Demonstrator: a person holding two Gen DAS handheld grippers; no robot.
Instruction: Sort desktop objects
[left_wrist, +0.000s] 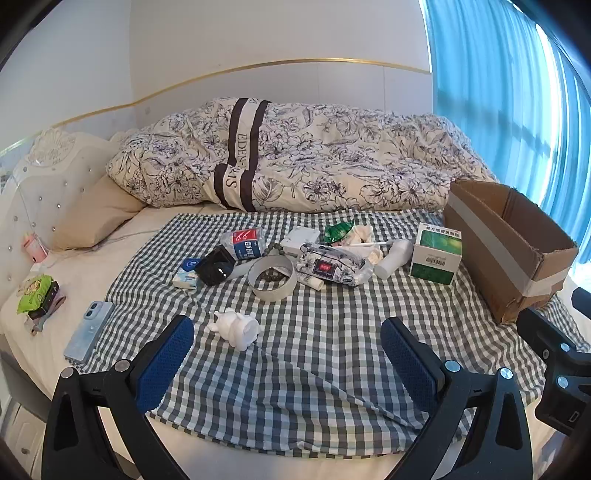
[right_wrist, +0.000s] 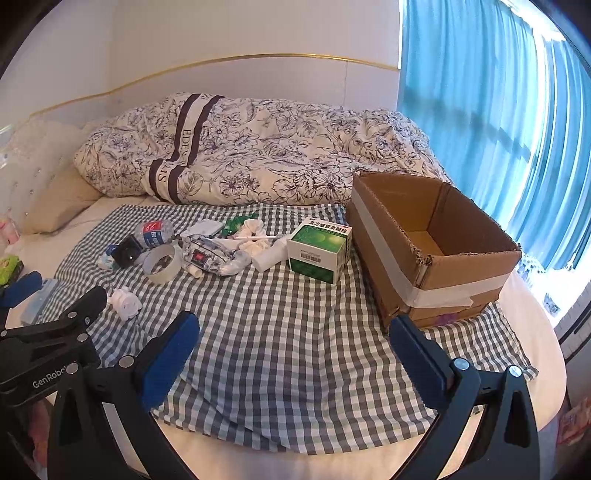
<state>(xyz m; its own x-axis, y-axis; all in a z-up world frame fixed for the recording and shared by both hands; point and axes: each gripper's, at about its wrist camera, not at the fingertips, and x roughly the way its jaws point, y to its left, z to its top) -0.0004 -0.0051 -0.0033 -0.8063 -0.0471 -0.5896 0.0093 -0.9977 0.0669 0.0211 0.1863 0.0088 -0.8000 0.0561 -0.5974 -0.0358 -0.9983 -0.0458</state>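
The left hand-held gripper (left_wrist: 286, 345) hangs with its blue pads wide apart above a checked cloth (left_wrist: 332, 350) on the bed. A white figurine (left_wrist: 236, 328) lies just ahead. Beyond it sit a tape roll (left_wrist: 272, 280), a green box (left_wrist: 436, 254) and an open cardboard box (left_wrist: 506, 247). A phone (left_wrist: 88, 328) lies at the left.

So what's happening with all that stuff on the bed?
A person holds two grippers, the left gripper and the right gripper, both open and holding nothing. On the checked cloth lies a jumble: a green medicine box, a tape roll, a water bottle, a small white figurine. The cardboard box beside them looks empty. Sorting hasn't started.
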